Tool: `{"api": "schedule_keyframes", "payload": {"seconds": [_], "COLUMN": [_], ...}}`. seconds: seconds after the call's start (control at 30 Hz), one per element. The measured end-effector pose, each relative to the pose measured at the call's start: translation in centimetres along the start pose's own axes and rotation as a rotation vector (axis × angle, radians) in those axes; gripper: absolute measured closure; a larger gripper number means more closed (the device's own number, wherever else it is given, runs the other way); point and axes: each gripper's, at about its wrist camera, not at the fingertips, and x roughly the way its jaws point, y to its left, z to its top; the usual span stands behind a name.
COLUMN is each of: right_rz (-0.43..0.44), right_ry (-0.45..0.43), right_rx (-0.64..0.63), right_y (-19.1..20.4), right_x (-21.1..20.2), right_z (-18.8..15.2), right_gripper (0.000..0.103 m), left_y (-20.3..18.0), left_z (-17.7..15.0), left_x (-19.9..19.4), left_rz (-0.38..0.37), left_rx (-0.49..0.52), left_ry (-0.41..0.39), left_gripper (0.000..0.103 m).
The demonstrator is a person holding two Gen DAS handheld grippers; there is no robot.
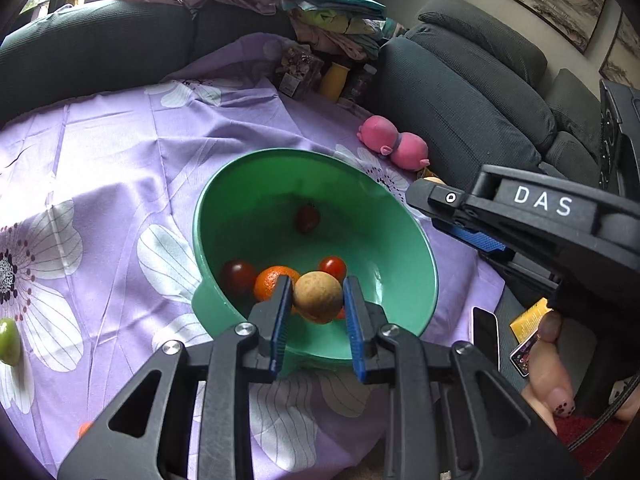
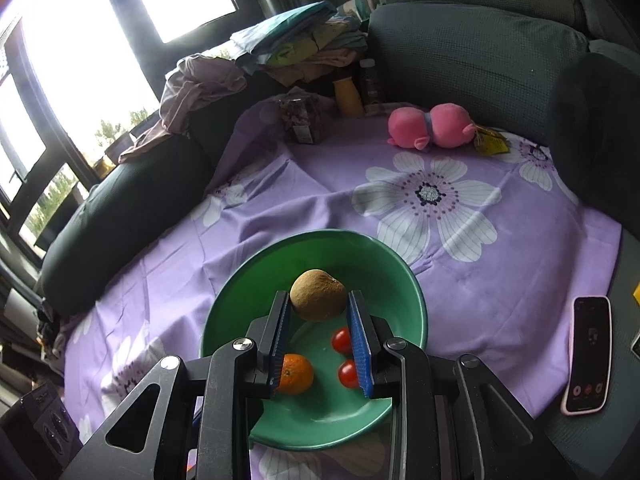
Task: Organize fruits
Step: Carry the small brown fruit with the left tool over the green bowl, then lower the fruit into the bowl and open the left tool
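Kiwis, brown and fuzzy: left hand-held gripper [image 1: 318, 296] and right hand-held gripper [image 2: 319, 306] each clamp one.

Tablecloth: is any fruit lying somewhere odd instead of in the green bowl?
Yes. One green fruit lies alone on the purple tablecloth at the left wrist view's left edge, apart from the green bowl holding the orange and tomatoes.

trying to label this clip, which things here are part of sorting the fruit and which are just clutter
Job: green bowl, brown fruit in left gripper, kiwi in right gripper, orange, cherry tomatoes.
Clutter: pink plush toy, phone, juice bottle, clothes pile.
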Motion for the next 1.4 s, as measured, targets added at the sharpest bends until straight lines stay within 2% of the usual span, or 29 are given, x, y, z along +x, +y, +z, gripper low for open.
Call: {"api": "schedule_keyframes", "payload": {"seconds": [0.43, 0.63, 1.4], "right_rz": [0.0, -0.039, -0.061], "right_ry": [0.176, 0.232, 0.28], "right_rx": [-0.003, -0.005, -0.039], "right_y": [-0.1, -0.3, 0.5], "right_x": [4.9, 6.5, 8.0], "right_z": [-0.9, -1.2, -1.6], "right_gripper": [0.072, 0.072, 0.072], "left_y": [1.2, 1.4, 2.0], "left_z": [0.0, 0.1, 0.2], "left_x": [1.5, 2.1, 2.7], "left_rz": [0.008, 0.006, 0.007], "left_rx": [-0.032, -0.039, -0.059], "left_ry": [0.042, 0.054, 0.068], "left_gripper": [0.077, 0.077, 0.077]}}
